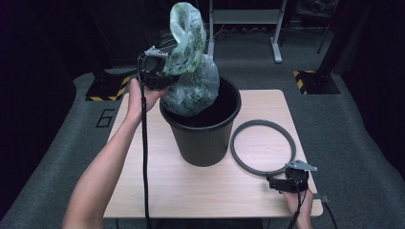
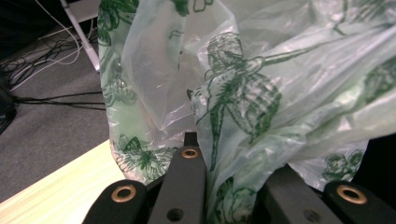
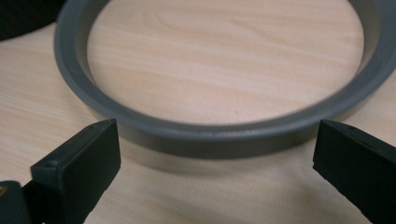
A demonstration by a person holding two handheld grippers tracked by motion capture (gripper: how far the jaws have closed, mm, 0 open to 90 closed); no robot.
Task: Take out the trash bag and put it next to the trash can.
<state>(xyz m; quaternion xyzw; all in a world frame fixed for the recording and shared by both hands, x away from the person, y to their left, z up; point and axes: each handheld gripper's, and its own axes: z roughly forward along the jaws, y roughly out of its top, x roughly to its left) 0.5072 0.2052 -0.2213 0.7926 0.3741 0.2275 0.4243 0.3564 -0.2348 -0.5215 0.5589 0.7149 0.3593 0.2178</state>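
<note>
- My left hand-held gripper (image 1: 160, 76), raised over the far-left rim of the black bin (image 1: 203, 126), is clamped on a bunched fold of the green-printed plastic bag (image 1: 191, 71); the left gripper view shows film pinched between its jaws.
- The bag hangs just right of that gripper, its bulging lower part partly inside the bin's mouth, its upper part rising above my grip.
- My right hand-held gripper (image 1: 286, 183) rests low at the near-right of the tabletop (image 1: 157, 181), jaws spread wide and holding nothing, with the near arc of the grey ring (image 3: 205, 133) straight ahead of them.
- The step, as I judge it, is seating the bag as a liner. Doing it well means lowering the bulk straight down into the bin while keeping the pinched fold above the rim.
- Next I would drape the bag's edge outward over the rim; thin film can slip or tear, so a slow pull suits.
- The ring, just right of the bin, waits for my right gripper.
</note>
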